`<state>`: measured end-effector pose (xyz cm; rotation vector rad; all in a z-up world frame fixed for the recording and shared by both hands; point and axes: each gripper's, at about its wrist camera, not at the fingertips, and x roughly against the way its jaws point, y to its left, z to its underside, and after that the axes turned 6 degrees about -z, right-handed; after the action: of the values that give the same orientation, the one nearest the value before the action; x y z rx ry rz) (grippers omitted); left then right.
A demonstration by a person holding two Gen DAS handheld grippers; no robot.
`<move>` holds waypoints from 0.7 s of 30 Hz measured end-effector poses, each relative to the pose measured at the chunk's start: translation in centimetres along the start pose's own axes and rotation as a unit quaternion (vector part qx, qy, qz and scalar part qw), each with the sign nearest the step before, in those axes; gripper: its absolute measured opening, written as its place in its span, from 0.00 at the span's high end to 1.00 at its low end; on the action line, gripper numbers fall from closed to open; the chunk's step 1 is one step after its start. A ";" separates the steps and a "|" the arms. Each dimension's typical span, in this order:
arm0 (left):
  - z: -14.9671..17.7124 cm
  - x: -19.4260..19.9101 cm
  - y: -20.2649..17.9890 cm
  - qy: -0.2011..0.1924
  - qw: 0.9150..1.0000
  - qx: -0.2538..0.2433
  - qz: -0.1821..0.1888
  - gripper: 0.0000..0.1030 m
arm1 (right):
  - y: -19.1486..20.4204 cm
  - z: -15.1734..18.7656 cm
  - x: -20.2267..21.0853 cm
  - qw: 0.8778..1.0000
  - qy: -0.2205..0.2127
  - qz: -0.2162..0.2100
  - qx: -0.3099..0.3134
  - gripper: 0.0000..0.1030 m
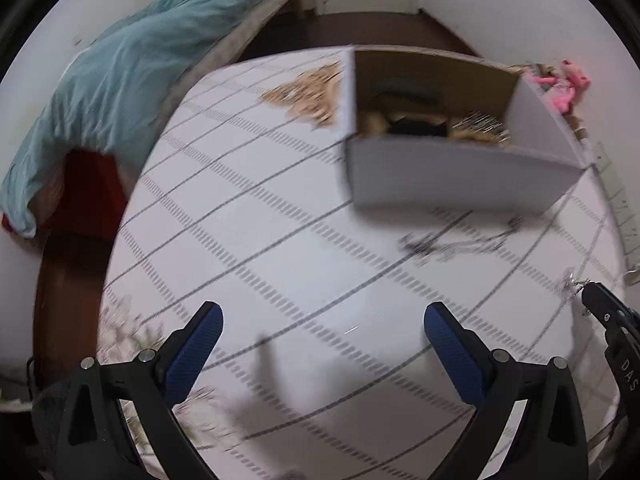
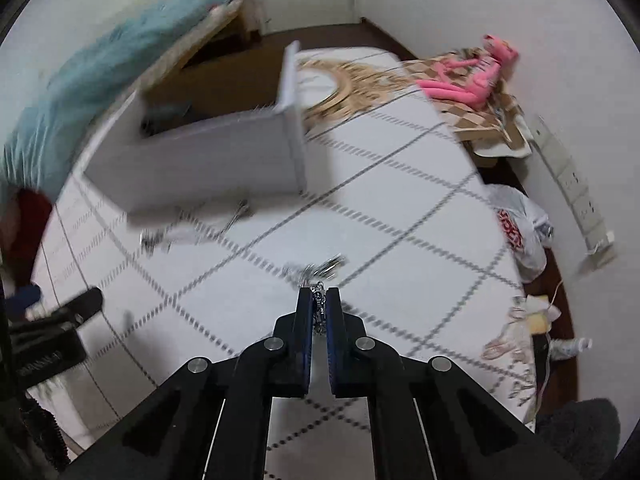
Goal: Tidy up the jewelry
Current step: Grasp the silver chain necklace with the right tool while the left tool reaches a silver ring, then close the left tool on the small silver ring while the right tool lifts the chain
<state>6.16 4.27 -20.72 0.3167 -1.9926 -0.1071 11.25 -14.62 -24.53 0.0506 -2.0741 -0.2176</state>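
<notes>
A grey open box (image 1: 460, 172) with a brown inside stands on the white checked cloth (image 1: 260, 240); it holds dark and gold items. It also shows in the right wrist view (image 2: 208, 168). A silver chain (image 1: 452, 244) lies loose on the cloth in front of the box, also seen in the right wrist view (image 2: 192, 228). My right gripper (image 2: 319, 294) is shut on a silver chain (image 2: 319, 280) whose far end trails on the cloth. My left gripper (image 1: 322, 320) is open and empty above bare cloth, short of the box.
A straw-coloured woven piece (image 2: 352, 84) lies behind the box. A pink plush toy (image 2: 472, 76) sits on a checked board at the far right. A teal blanket (image 1: 120, 80) covers a bed at the left. A white bag (image 2: 520, 232) lies off the table's right edge.
</notes>
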 end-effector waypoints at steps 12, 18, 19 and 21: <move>-3.7 -1.6 -9.5 -0.018 0.996 -0.055 0.069 0.20 | -6.7 -1.8 -0.4 0.997 0.000 -0.005 -0.077 0.94; -4.1 -2.7 -11.6 -0.018 0.995 -0.078 0.064 0.54 | -7.9 -2.2 -0.5 0.996 -0.001 -0.007 -0.094 0.94; -4.1 -2.6 -11.6 -0.022 0.995 -0.075 0.065 0.59 | -7.9 -2.2 -0.5 0.995 -0.002 -0.007 -0.095 0.94; -4.2 -2.6 -11.7 -0.027 0.994 -0.076 0.068 0.73 | -8.0 -2.3 -0.5 0.995 -0.002 -0.007 -0.096 0.94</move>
<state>13.03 -6.01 -23.73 0.0795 -2.0409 -0.1812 13.04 -22.72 -25.30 -0.0516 -2.0487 -0.4251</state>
